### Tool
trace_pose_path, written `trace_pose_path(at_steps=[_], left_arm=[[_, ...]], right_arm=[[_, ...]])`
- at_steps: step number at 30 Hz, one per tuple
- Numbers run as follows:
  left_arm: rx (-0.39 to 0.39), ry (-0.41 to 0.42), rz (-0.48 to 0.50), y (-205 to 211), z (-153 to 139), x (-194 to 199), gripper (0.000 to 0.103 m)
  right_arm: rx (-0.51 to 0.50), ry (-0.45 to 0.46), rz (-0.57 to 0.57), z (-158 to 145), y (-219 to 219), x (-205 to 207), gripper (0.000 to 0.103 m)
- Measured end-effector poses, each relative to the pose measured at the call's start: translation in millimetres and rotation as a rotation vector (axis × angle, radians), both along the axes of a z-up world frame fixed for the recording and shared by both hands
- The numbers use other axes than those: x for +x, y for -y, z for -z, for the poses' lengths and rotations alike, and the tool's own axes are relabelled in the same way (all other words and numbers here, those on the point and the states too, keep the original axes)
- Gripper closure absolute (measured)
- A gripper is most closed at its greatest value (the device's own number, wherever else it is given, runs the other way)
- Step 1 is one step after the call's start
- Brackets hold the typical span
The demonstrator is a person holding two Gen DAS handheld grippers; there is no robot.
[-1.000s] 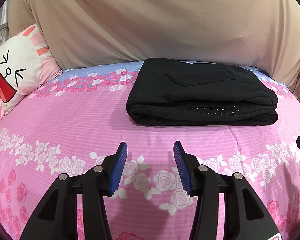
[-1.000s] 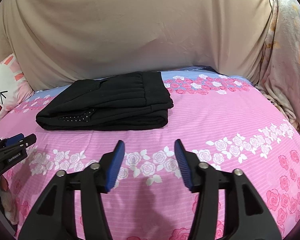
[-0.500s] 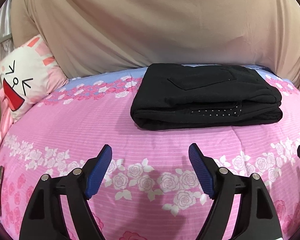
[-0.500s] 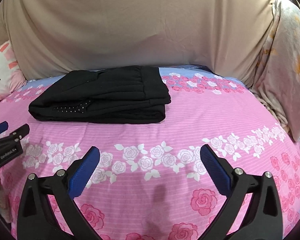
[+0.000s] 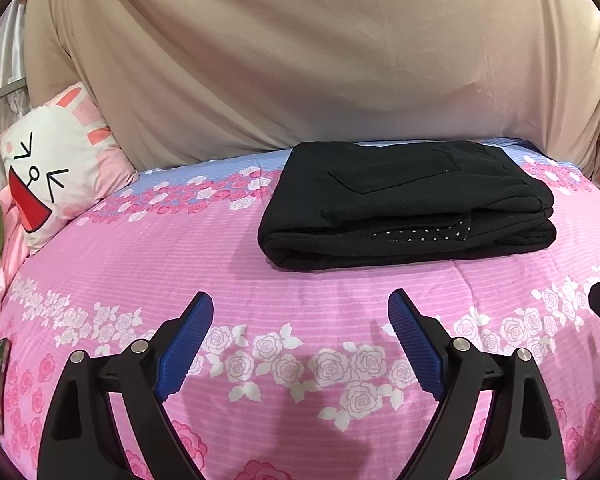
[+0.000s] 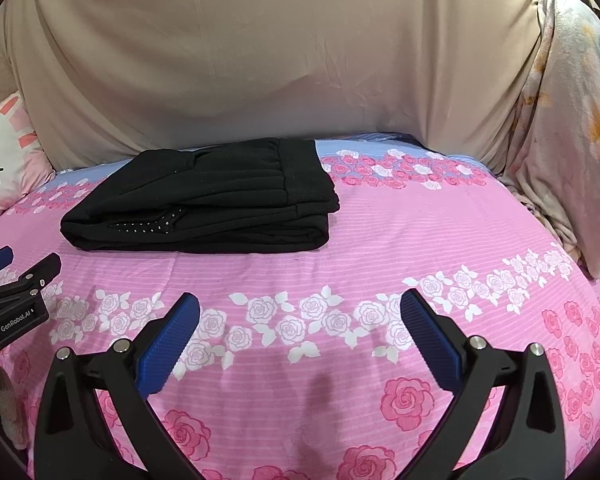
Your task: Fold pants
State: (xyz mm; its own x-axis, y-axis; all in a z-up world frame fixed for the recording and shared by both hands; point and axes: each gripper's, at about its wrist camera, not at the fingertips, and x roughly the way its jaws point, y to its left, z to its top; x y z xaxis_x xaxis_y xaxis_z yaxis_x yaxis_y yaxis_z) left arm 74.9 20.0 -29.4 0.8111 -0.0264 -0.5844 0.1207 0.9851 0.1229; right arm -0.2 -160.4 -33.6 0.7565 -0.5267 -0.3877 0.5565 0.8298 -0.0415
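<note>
Pink rose-print bedding (image 5: 148, 264) covers the bed, with a beige drape (image 5: 300, 60) hung across the far side and a rabbit-face pillow (image 5: 56, 168) propped at the far left. On the far half of the bedding lie the black pants (image 5: 408, 204), already stacked in several layers into a compact rectangle, a dotted lining showing at the near edge.

From the left gripper (image 5: 300, 316) the pants lie ahead and somewhat to the right; from the right gripper (image 6: 300, 312) they lie ahead and to the left (image 6: 204, 196). So the bundle sits between the two, well apart from both and touched by neither. Its long axis runs left to right across the bed, with a rounded fold at the left end and the gathered waistband on top at the right end. Neither gripper looks clearly nearer, though the fisheye bend makes that hard to judge.

Both grippers hover over the near bedding with their blue pads spread wide and nothing between them. In the right wrist view the left gripper shows at the left edge (image 6: 8, 264).

By the look of the stack the folding is done or nearly so; any further fold would need a reach forward to the short ends.
</note>
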Motion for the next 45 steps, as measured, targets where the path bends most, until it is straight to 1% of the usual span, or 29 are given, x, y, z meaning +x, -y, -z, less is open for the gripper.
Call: trace_pose_path(at_steps=[4, 11, 13, 18, 22, 28, 31, 38, 39, 40, 43, 45], left_arm=[[0.006, -0.016, 0.008, 2.5, 1.4, -1.8, 0.016], [-0.026, -0.018, 0.033, 1.6, 0.3, -6.5, 0.016], [-0.027, -0.019, 0.027, 0.8, 0.2, -6.4, 0.016], [-0.012, -0.011, -0.024, -2.3, 0.8, -6.0, 0.016], [-0.023, -0.021, -0.011, -3.7, 0.9, -4.9, 0.016], [0.000, -0.022, 0.034, 4.1, 1.6, -7.2, 0.016], [0.013, -0.035, 0.052, 8.6, 3.0, -6.9, 0.016], [0.017, -0.050, 0.045, 10.2, 4.2, -4.9, 0.015], [0.017, -0.049, 0.044, 10.3, 4.2, -5.0, 0.014], [0.022, -0.045, 0.042, 10.0, 4.0, -4.9, 0.011], [0.039, -0.010, 0.029, 10.0, 3.0, -9.2, 0.011], [0.026, -0.006, 0.038, 8.6, 2.6, -10.0, 0.011]], right_arm=[[-0.010, 0.004, -0.006, -0.9, -1.3, -0.4, 0.005], [-0.010, 0.006, -0.004, -1.5, -2.6, -0.3, 0.005], [-0.010, 0.007, -0.005, -1.4, -2.2, -0.3, 0.005], [-0.010, 0.006, -0.005, -1.3, -2.3, -0.3, 0.005], [-0.010, 0.007, -0.004, -1.4, -3.0, -0.1, 0.005], [0.001, 0.011, -0.008, -1.7, -2.5, -0.6, 0.005], [0.010, 0.022, -0.008, -1.9, -3.8, -3.2, 0.005], [0.015, 0.013, -0.011, -1.0, -4.6, -1.5, 0.005], [0.014, 0.012, -0.011, -0.9, -4.7, -1.7, 0.005], [0.014, 0.012, -0.012, -0.8, -4.6, -1.5, 0.005], [0.014, 0.010, -0.010, -0.6, -5.7, -1.0, 0.005], [0.013, 0.010, -0.010, -0.4, -5.8, -0.7, 0.005]])
